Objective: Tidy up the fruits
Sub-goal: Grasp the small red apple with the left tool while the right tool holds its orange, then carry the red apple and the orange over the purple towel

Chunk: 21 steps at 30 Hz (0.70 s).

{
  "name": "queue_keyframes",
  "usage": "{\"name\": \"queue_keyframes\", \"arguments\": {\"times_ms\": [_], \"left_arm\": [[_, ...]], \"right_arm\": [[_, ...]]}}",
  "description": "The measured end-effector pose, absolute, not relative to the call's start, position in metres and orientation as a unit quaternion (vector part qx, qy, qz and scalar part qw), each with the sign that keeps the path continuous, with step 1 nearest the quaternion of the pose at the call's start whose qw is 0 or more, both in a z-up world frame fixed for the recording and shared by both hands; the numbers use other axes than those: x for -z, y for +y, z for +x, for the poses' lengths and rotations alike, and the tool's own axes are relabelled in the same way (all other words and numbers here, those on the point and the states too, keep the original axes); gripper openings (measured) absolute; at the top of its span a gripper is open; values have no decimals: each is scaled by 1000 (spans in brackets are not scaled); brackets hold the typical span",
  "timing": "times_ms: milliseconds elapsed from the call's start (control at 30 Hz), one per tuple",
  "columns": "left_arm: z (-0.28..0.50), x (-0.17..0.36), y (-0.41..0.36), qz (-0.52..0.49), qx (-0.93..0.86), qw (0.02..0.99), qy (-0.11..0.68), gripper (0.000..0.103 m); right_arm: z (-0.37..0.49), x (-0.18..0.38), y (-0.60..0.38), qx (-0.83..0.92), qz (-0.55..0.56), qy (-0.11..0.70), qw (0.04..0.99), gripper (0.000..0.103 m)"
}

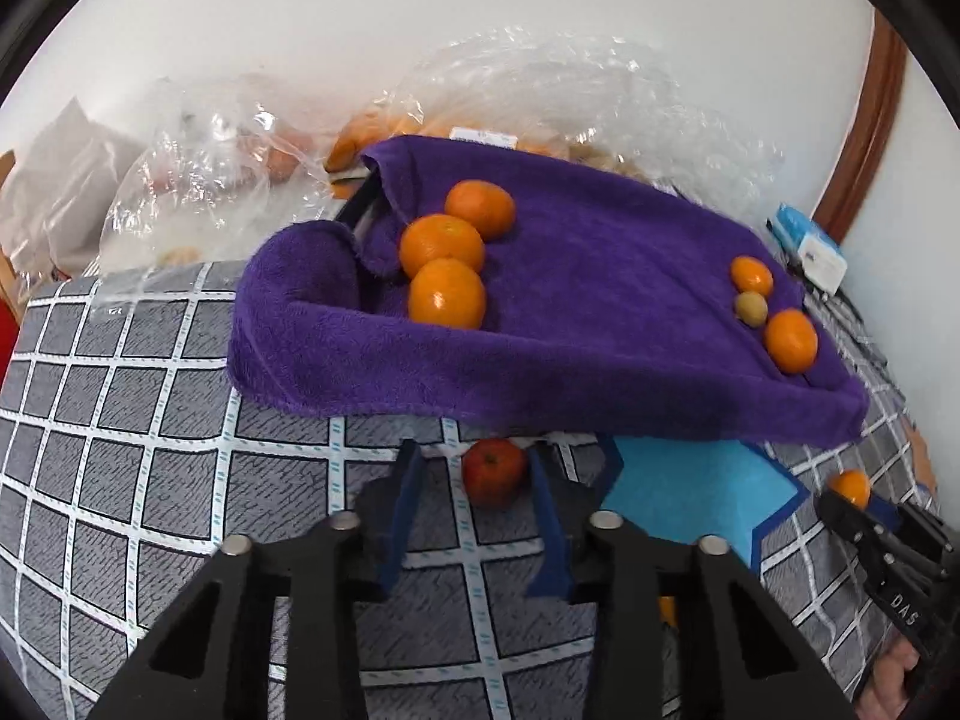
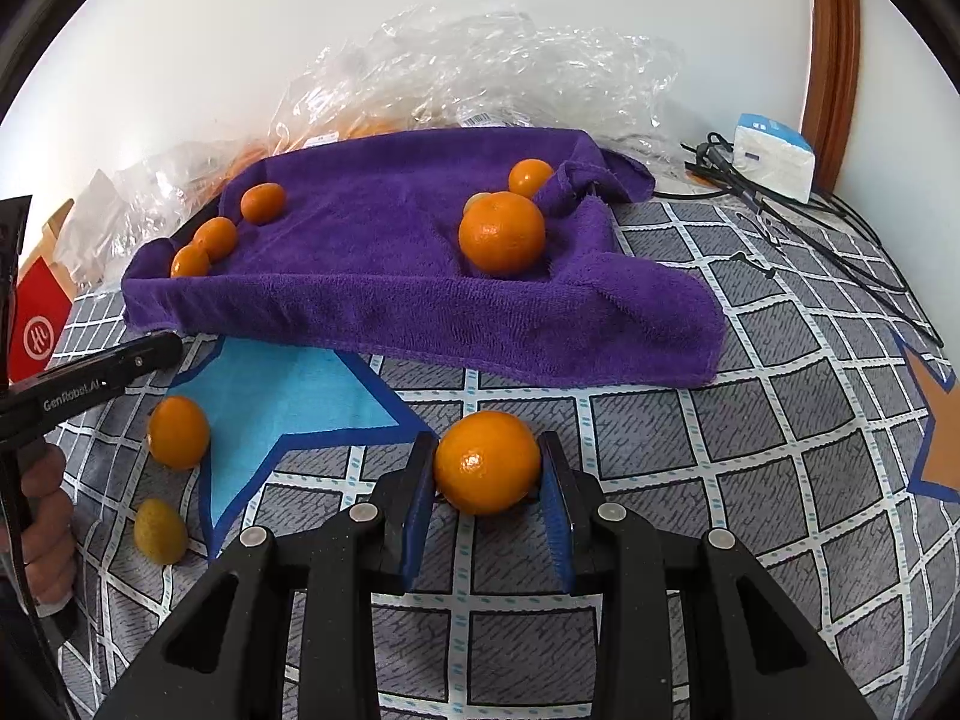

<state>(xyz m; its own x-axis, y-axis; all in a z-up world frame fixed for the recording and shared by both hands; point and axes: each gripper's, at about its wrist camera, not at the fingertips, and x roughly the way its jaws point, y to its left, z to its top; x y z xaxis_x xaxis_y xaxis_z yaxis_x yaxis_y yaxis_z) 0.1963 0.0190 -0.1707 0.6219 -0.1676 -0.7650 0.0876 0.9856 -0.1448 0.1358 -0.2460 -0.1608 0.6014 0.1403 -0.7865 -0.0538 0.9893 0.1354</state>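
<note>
A purple towel (image 1: pixel 600 324) (image 2: pixel 384 276) covers a raised tray on the checked bedspread. Three oranges (image 1: pixel 444 246) lie at its left end; two oranges and a small green fruit (image 1: pixel 751 309) lie at its right end. My left gripper (image 1: pixel 474 468) is open, with a reddish orange (image 1: pixel 493 471) on the bedspread between its fingertips, nearer the right one. My right gripper (image 2: pixel 487 468) is shut on an orange (image 2: pixel 487 461) just above the bedspread. In the right wrist view a loose orange (image 2: pixel 178 432) and a yellow-green fruit (image 2: pixel 159 531) lie at the left.
Clear plastic bags (image 1: pixel 240 168) (image 2: pixel 480 72) with more fruit lie behind the towel against the white wall. A white-blue box (image 2: pixel 774 156) with black cables sits at back right. A red box (image 2: pixel 36 324) stands at left. The bedspread (image 2: pixel 750 480) has blue and orange star patches.
</note>
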Motion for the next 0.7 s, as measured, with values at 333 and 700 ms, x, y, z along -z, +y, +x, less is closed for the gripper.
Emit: {"name": "queue_keyframes", "arguments": {"times_ms": [333, 700], "left_arm": [[181, 164, 16, -38, 82, 912, 401, 22], [175, 149, 24, -55, 72, 930, 356, 22]], "right_arm": [[133, 159, -247, -62, 55, 436, 896, 33], [127, 153, -252, -69, 77, 416, 903, 33]]}}
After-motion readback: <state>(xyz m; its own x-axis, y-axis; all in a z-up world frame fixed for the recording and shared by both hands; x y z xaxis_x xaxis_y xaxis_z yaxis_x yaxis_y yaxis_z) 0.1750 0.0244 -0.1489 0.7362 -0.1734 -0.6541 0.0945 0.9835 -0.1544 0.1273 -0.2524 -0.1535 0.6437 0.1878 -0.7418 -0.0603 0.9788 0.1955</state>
